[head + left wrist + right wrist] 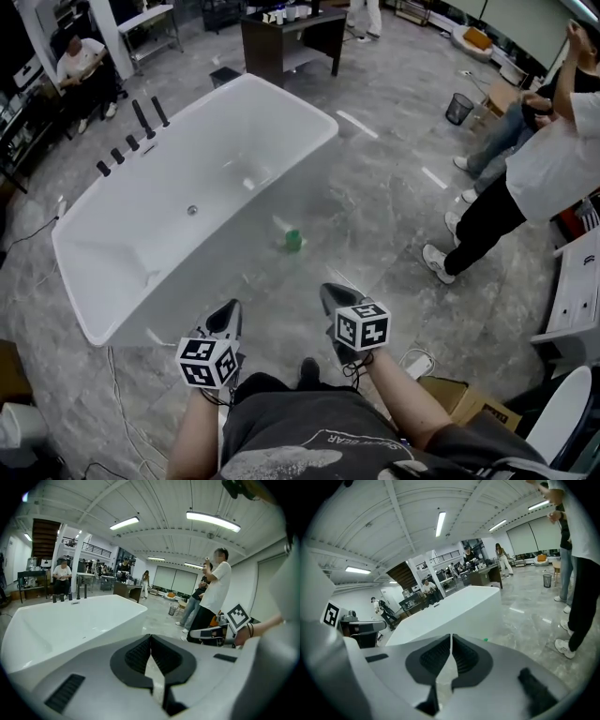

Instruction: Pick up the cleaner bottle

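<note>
The cleaner bottle [292,238], pale with a green part, stands on the grey floor just off the long side of the white bathtub [187,202]. In the right gripper view only a small green speck of the bottle [485,640] peeks over the jaws. Both grippers hang low in the head view, well short of the bottle. My left gripper [230,309] is shut with nothing between its pads, its tip [150,637] aimed along the tub. My right gripper [329,292] is shut and empty too, its tip [451,636] pointing past the bathtub [454,609].
Two people [548,159] stand at the right and another person [80,61] sits at the back left. A dark table [291,37] stands behind the tub, with a black bin [459,108] further right. A cardboard box [469,401] and cables lie near my feet.
</note>
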### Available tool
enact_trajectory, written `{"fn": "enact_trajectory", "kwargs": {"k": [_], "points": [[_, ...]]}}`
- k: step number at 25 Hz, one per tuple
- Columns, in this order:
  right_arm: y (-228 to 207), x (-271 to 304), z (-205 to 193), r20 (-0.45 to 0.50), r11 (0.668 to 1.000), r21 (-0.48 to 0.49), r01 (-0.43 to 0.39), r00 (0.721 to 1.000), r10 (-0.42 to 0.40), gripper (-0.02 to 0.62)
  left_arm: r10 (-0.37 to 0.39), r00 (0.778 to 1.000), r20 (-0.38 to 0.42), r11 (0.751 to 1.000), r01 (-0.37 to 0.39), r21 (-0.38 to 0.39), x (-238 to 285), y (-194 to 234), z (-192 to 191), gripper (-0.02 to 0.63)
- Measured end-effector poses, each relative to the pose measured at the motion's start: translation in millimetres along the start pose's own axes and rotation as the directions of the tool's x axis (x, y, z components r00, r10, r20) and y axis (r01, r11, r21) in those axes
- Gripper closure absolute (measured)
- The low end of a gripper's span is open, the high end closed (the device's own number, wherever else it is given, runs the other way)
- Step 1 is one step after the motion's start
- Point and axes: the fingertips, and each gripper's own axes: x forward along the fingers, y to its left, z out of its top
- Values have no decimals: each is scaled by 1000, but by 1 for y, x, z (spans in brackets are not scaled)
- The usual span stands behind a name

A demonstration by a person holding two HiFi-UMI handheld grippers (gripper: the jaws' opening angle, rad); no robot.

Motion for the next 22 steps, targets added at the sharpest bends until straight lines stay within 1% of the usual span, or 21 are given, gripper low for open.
{"fn": "enact_trajectory", "kwargs": {"k": [4,6,9,13,18,22], "points": [[6,7,5,20,1000,0,-25,999,25,568,-13,1000,-11,1000,13,8,7,6,1,591],[10,11,8,19,1000,-9,-16,1000,16,568,-28,999,-21,1000,27,-7,12,13,0,591],[14,13,16,17,1000,-4,20,1000,-20,568,-57,997,-44,998,56,-27,19,25,0,591],[12,17,23,17,997,-7,72,997,-72,568,-101,993,-53,995,100,-21,32,33,4,591],[2,26,26,23,987,8,160,987,-160,568,-144,988,-58,989,142,-34,50,46,6,591],[-3,26,28,18,981,17,196,980,-196,568,-178,981,-72,984,175,-35,63,51,0,591]]}}
